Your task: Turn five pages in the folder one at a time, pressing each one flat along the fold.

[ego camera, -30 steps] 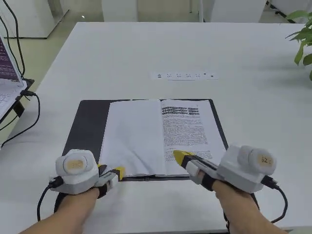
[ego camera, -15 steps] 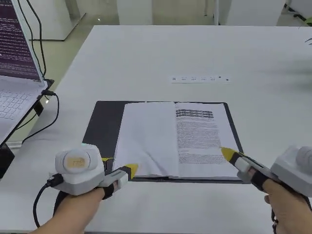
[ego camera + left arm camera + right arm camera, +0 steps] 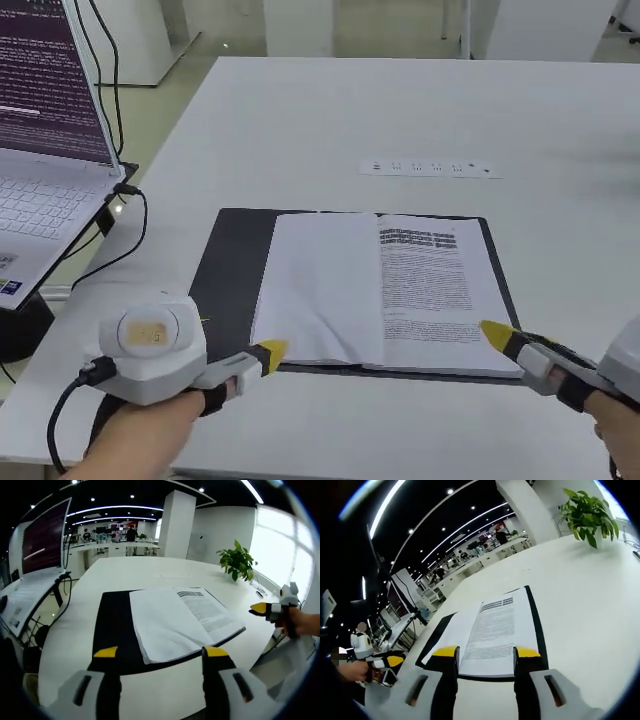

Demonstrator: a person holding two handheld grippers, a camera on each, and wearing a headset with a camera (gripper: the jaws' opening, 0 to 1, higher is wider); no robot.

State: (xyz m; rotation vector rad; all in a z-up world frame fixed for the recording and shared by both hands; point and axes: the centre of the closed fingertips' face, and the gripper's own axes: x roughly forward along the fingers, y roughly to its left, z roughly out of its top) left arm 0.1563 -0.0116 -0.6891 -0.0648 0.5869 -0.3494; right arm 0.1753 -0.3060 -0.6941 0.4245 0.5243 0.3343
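Our right claw [image 3: 497, 334] has left the fold for the corner of the printed white page [image 3: 425, 285] in the open black folder [image 3: 232, 275]. It and our left claw [image 3: 268, 352] gape empty, and the next turn seems unstarted.

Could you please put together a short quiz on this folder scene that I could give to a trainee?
1. True or false: the folder lies shut on the table.
2. In the head view, which side of the folder carries printed text? A. left B. right C. neither
3. Fill in: the jaws of the left gripper and the right gripper stand ___, gripping nothing.
Key: 1 false, it lies open. 2 B, the right page. 3 open.
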